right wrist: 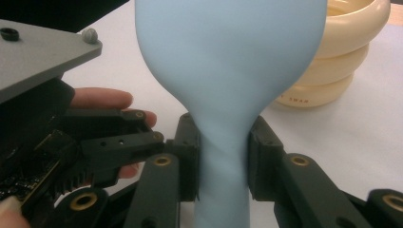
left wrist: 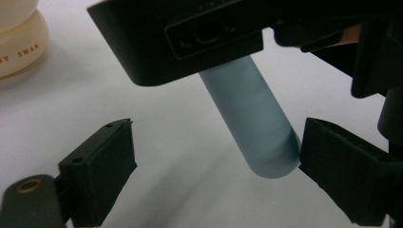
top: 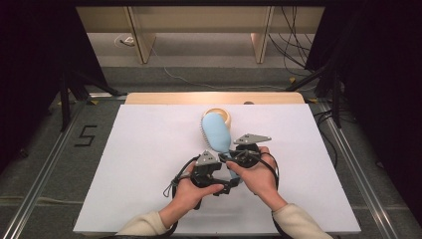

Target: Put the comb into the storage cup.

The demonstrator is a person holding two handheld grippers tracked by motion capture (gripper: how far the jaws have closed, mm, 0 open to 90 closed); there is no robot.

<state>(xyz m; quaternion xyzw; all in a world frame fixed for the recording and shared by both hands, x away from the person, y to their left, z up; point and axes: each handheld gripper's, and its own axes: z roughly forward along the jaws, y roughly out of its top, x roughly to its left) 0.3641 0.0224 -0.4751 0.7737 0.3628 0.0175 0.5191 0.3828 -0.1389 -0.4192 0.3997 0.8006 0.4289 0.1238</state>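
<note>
Right gripper view: hairbrush point(right wrist: 228, 71) handle between pads.

One light blue hairbrush point(top: 217, 132) lies on the table. One cream ringed container point(top: 222, 115) stands behind it, perhaps three stacked rings, though the brush hides part. Two grippers are present: one left gripper point(top: 219, 172), one right gripper point(top: 230, 160).

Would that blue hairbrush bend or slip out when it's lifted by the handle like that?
The blue hairbrush looks like stiff plastic, so probably no bending. Its handle is smooth and round, and the right gripper clamps only the narrow neck, so the wide head might twist or slide.
</note>
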